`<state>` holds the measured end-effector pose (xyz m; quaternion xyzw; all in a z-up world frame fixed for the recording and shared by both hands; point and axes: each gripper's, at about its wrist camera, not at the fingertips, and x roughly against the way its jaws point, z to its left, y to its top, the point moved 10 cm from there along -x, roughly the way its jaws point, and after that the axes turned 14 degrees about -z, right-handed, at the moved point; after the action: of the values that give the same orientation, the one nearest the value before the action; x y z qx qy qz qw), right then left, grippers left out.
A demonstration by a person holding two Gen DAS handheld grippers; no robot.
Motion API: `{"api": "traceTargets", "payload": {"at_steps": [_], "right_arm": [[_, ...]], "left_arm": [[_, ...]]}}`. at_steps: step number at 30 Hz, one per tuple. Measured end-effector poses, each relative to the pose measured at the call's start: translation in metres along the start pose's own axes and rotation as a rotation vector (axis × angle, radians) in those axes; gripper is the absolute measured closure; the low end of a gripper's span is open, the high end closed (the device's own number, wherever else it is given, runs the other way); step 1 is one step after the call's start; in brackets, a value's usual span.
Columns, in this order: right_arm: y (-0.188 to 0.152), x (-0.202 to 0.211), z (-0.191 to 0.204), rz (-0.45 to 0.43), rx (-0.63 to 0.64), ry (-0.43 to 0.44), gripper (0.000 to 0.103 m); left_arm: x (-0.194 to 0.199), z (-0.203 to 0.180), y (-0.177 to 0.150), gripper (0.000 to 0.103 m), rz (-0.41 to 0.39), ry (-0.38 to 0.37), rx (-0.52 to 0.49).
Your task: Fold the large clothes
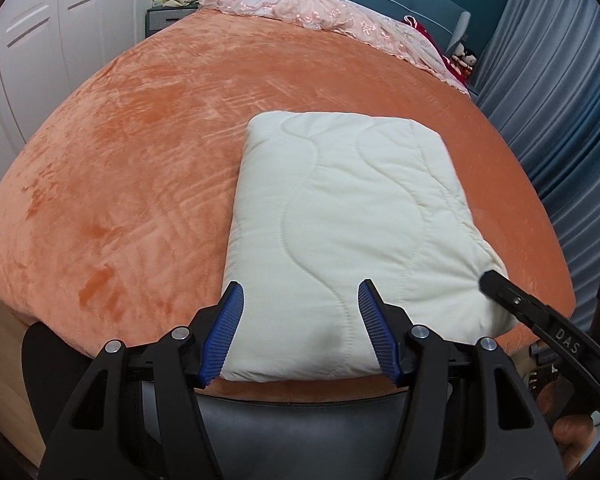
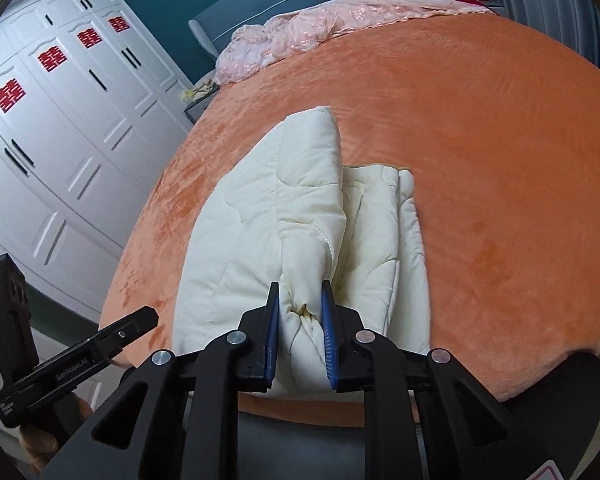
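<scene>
A folded cream quilted blanket lies on the orange bed cover near its front edge. My left gripper hovers open over the blanket's near left end, its blue pads wide apart and pressing on nothing. My right gripper is shut on a bunched fold of the blanket at its near right corner, and the cloth is pinched and lifted between the pads. The right gripper's black finger shows at that corner in the left wrist view. In the right wrist view, the left gripper's finger sits at lower left.
A crumpled pink embroidered cloth lies along the far edge of the bed by the teal headboard. White wardrobe doors stand to the left, blue curtains to the right. A dark padded edge runs below the bed's front.
</scene>
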<state>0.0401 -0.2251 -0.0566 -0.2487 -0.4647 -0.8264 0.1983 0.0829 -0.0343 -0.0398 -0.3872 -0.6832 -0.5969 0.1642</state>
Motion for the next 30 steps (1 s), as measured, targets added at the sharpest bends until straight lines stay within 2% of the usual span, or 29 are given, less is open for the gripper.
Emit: {"api": "traceTargets", "payload": {"at_steps": [7,10,17,30], "right_arm": [[-0.035,-0.001,-0.048,0.076,-0.057,-0.084,0.086],[-0.049,-0.007,-0.053,0.105,-0.044,-0.104,0.086],[-0.071,-0.029,-0.062,0.151,-0.042,-0.131,0.085],[-0.076,-0.045,-0.060,0.172,-0.003,-0.156,0.083]], "left_arm": [[-0.023,-0.021,-0.020,0.047,0.063,-0.004,-0.044],[-0.035,-0.022,-0.034,0.048,0.106,0.005,-0.042],[-0.051,-0.018,-0.052,0.046,0.132,0.048,-0.081],[-0.071,-0.015,-0.065,0.045,0.127,0.096,-0.123]]}}
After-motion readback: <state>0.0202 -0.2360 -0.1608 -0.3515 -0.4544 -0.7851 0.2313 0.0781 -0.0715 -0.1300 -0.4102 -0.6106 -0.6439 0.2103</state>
